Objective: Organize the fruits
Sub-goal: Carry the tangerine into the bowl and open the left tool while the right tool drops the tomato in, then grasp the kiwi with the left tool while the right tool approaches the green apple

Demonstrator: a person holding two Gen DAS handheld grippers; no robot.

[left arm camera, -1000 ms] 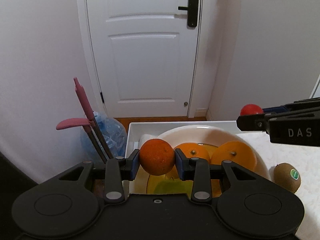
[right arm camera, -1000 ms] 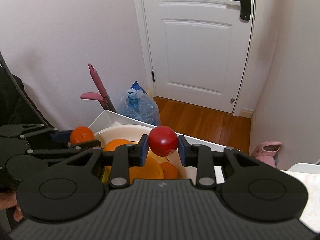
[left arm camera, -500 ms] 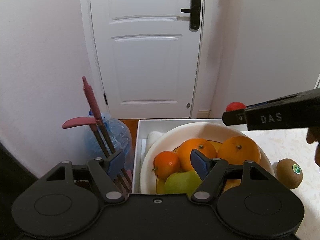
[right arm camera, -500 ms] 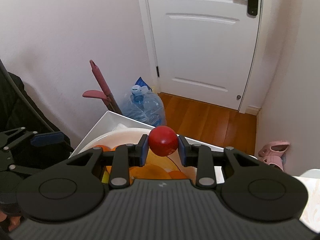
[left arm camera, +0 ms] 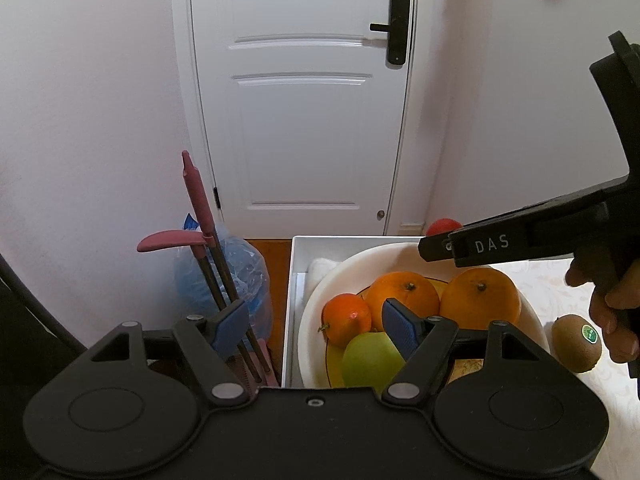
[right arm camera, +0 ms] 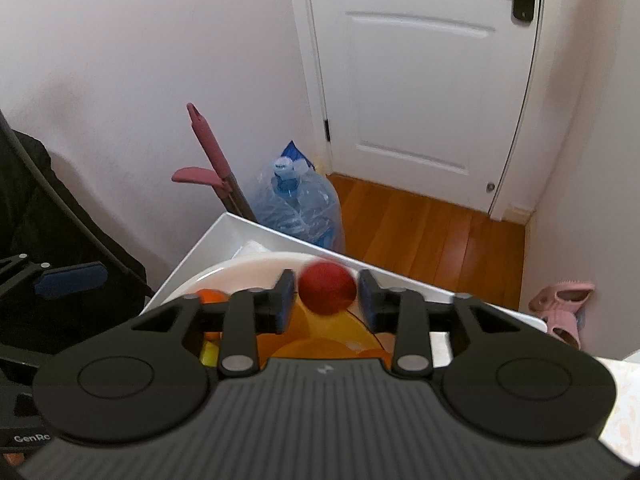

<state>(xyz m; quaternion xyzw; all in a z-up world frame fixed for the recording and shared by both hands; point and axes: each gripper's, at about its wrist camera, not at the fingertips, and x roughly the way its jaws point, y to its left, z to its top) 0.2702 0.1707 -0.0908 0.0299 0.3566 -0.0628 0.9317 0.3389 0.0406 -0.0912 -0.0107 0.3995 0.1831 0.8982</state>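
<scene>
A white bowl (left arm camera: 316, 300) holds two large oranges (left arm camera: 402, 300), a small orange (left arm camera: 346, 318) and a green fruit (left arm camera: 370, 360). My left gripper (left arm camera: 316, 326) hangs open over the bowl's near left side with nothing between its pads. A kiwi (left arm camera: 576, 342) lies on the table right of the bowl. My right gripper (right arm camera: 326, 300) is above the bowl's far rim (right arm camera: 248, 262) and its jaws are opening. A blurred red fruit (right arm camera: 328, 288) sits between the pads with a thin gap on each side. It also shows in the left wrist view as the red fruit (left arm camera: 442, 226).
The bowl stands in a white tray (left arm camera: 294, 280) at the table's edge. On the floor beyond are a blue water jug in a plastic bag (right arm camera: 300, 208), a pink-handled broom (left arm camera: 196, 188) and pink slippers (right arm camera: 560, 304). A hand (left arm camera: 612, 320) holds the right gripper's grip.
The left gripper opened and the small orange it held now lies in the bowl. The right gripper moved over the bowl and its pads have parted from the red fruit.
</scene>
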